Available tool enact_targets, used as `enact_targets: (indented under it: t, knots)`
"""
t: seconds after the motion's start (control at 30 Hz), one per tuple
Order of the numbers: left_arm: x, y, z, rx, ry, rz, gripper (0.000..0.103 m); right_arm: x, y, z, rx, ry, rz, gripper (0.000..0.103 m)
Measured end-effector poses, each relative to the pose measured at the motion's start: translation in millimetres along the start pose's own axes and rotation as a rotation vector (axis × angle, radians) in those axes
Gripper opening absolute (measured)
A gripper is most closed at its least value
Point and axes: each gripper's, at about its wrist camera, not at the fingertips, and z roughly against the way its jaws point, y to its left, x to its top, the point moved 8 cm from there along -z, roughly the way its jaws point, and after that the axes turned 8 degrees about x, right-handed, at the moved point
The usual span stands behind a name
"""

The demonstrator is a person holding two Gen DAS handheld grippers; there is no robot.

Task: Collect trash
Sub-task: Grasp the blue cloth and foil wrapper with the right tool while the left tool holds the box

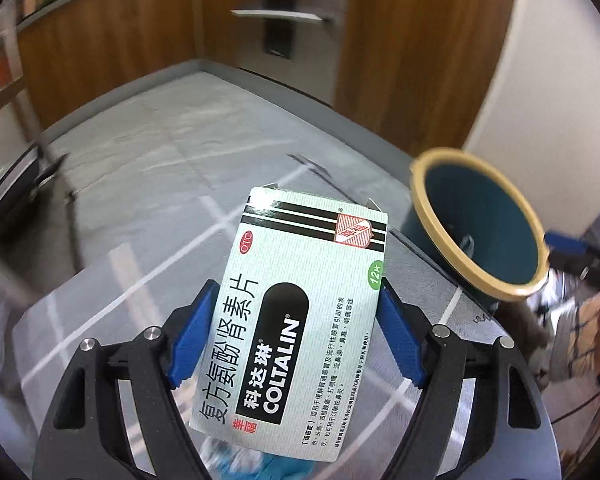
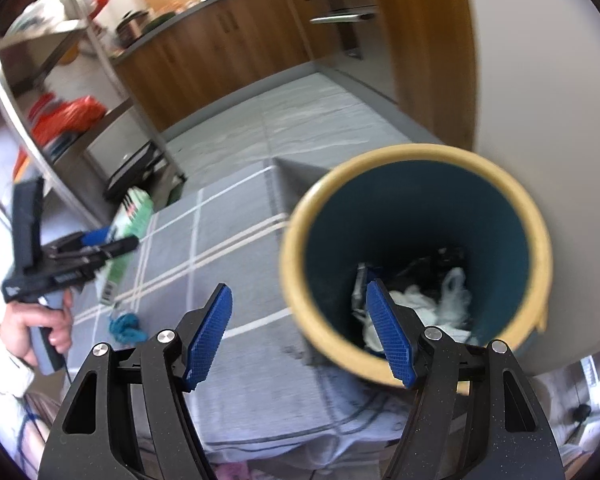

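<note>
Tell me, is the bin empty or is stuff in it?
Not empty. The bin has white crumpled trash and some dark bits at the bottom.

Beside the yellow-rimmed blue waste bin (image 2: 416, 264), motion blur smears the pale green medicine box (image 2: 130, 224); white crumpled trash (image 2: 428, 304) inside lies partly hidden behind a blue finger pad (image 2: 390, 338).

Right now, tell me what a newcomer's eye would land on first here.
First, the pale green medicine box, clamped between the left gripper pads above the checked cloth. Next, the blue bin with its tan rim, beside the wall, white trash already inside.
</note>
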Motion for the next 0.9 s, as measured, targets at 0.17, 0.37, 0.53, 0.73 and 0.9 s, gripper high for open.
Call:
enact_targets:
  t: [0.17,0.37,0.53,0.73,0.9]
  knots:
    - [-17.3,49.8,36.4,0.037,-0.049,0.165,0.076,-10.2,46.5,-23.6,0.049,0.047,0.075,0.071]
    - [-49.2,102.2,76.2,0.096,-0.089,0.304,0.076,-26.0,100.8,-53.2,0.104,0.107,0.156,0.071]
    - [-77.3,125.1,98.2,0.129,-0.101,0.405,0.076,-43.1,149.1,-83.3,0.153,0.16,0.235,0.071]
    - [-95.3,152.3,121.1,0.194,-0.137,0.514,0.076,-67.5,207.7,-125.1,0.196,0.234,0.344,0.071]
    - [-89.3,154.1,127.7,0.192,-0.152,0.522,0.076,-77.1,228.5,-150.0,0.175,0.269,0.406,0.071]
